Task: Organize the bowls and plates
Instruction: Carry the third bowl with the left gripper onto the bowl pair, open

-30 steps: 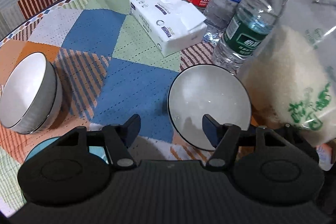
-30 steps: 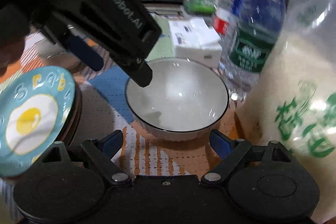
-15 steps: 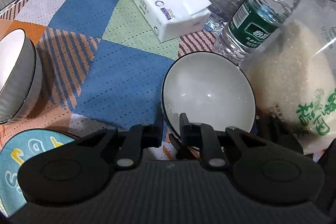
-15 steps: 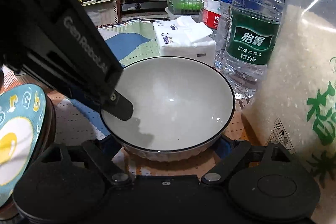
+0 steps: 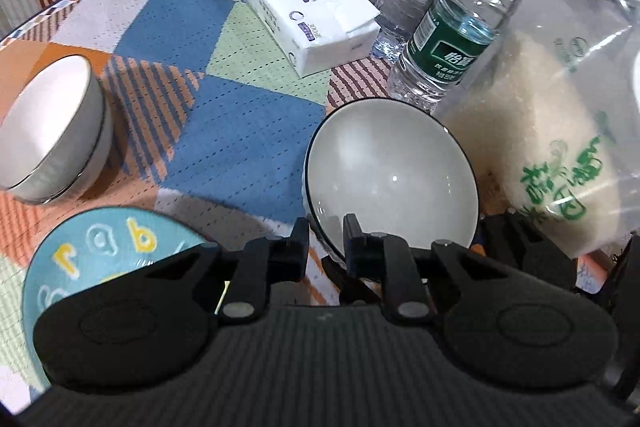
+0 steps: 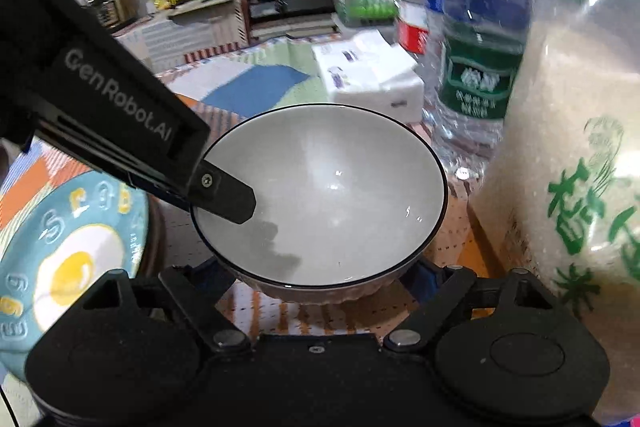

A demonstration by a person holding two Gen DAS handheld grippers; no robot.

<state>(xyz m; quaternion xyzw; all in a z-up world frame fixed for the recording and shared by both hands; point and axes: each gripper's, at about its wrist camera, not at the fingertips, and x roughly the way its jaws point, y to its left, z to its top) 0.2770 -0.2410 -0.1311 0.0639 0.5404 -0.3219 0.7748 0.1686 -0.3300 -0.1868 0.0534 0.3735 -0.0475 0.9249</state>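
Observation:
A white bowl with a dark rim [image 5: 392,179] is tipped toward the camera in the left wrist view. My left gripper [image 5: 326,231] is shut on its near rim, one finger inside and one outside. In the right wrist view the same bowl [image 6: 328,195] fills the middle, with the left gripper's finger [image 6: 224,195] reaching into it from the left. My right gripper [image 6: 316,271] stands wide, its blue pads on either side of the bowl's lower wall. The bowl hides its fingertips, and contact does not show. A second white bowl [image 5: 52,131] stands at the left. A blue egg-print plate [image 5: 104,247] lies near it.
A bag of rice [image 5: 552,147] stands close against the held bowl's right side. Several water bottles [image 5: 456,43] and a white tissue pack [image 5: 312,23] stand behind it. A patchwork tablecloth [image 5: 224,115] covers the table. Kitchen counters lie beyond.
My left gripper has shut on the bowl's near rim, and the bowl has tipped up. My right gripper has come in so that the bowl sits between its fingers.

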